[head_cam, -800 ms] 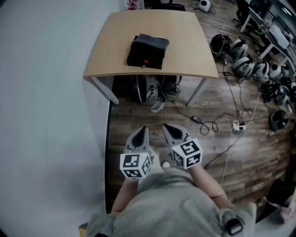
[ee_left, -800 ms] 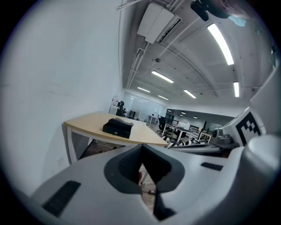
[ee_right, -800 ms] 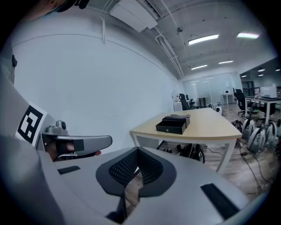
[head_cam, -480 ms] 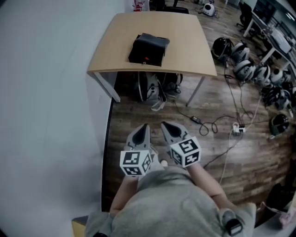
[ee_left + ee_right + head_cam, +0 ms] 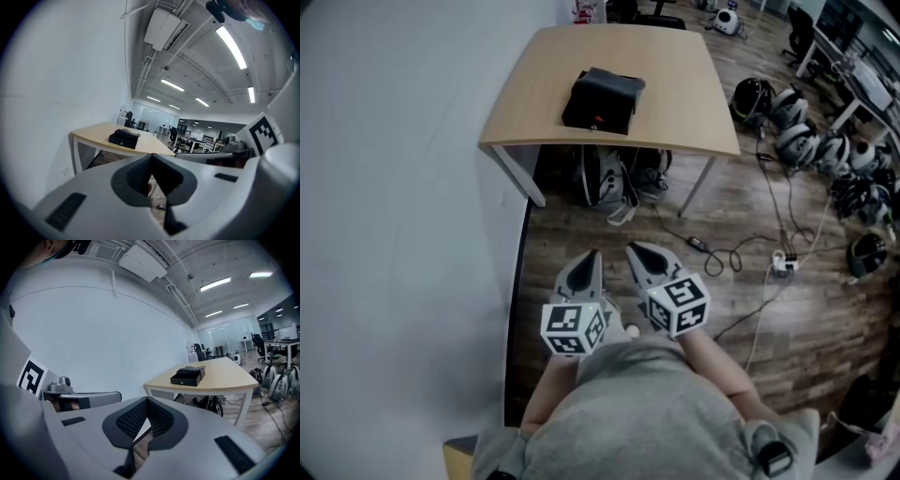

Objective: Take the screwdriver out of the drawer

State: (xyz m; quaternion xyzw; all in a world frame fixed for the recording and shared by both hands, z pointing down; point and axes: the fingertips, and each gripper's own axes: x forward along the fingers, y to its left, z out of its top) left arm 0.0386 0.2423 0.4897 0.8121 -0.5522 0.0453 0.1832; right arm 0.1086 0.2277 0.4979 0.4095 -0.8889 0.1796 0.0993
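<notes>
No view shows the screwdriver itself; the black drawer box (image 5: 602, 101) that belongs to the task stands shut on the light wooden surface (image 5: 684, 84), left of its middle and closer to its near edge than to its far edge, well apart from both grippers. The head view shows a small red spot on the box's near face, and a dark flat piece lying askew on its top. The left gripper view shows the box (image 5: 124, 138) from low down, with a small round knob on the drawer front, and rows of office desks far behind it. The right gripper view takes the box (image 5: 187, 376) from the other side, against the white wall (image 5: 93, 319). Only the head view looks under the surface, where dark bags (image 5: 614, 178) stand on the wooden floor (image 5: 581, 234), with cables and a power strip (image 5: 783, 255) to the right and a cluster of helmets (image 5: 787, 131) beyond them. The left gripper (image 5: 589, 261) and the right gripper (image 5: 637, 253) hang side by side over the floor in front of the person's grey top, both aimed toward the surface. In its own view the left gripper (image 5: 151, 161) has its jaws pressed together at the tips with nothing between them; the right gripper (image 5: 146, 404) is likewise pressed together and empty
</notes>
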